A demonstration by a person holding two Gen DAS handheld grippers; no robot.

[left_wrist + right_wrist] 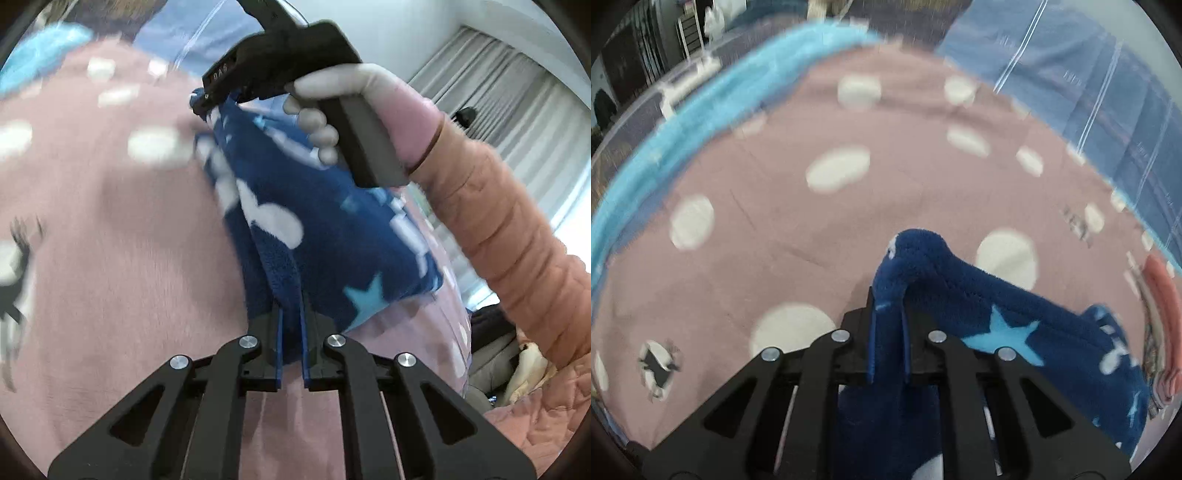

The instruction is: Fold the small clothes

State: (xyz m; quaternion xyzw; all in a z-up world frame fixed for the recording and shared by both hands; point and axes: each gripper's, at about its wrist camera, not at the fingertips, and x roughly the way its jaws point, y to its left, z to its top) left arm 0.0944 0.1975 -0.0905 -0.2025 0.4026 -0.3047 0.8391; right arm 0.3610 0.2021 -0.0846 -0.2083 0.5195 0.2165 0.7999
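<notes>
Fleece garment, navy with pale clouds and light-blue stars, hangs stretched between the two grippers above a pink spotted blanket. Left gripper: jaws clenched on a bunched edge of the fleece at the near end, the cloth running up between the blue fingers and out beyond their tips. Right gripper: jaws drawn in on another bunch of the same fleece, which bulges past the fingertips and trails off to the near right; in the left wrist view this gripper sits at the far end of the cloth, carried by a gloved hand in a quilted peach sleeve.

Risks, as judged from this state. The right grip takes a thick wad and not a flat edge, so the fleece may creep out of the jaws if the two ends are pulled further apart. Both holds gather several layers, so a fold laid down from here may come out lumpy or skewed, with edges that fail to meet. Fleece on a napped blanket is likely to drag and not slide, which could pull a laid edge out of line. Both views are blurred, so the exact corners held cannot be told. A light-blue towel lies along the far left edge of the blanket, well apart from the garment.
</notes>
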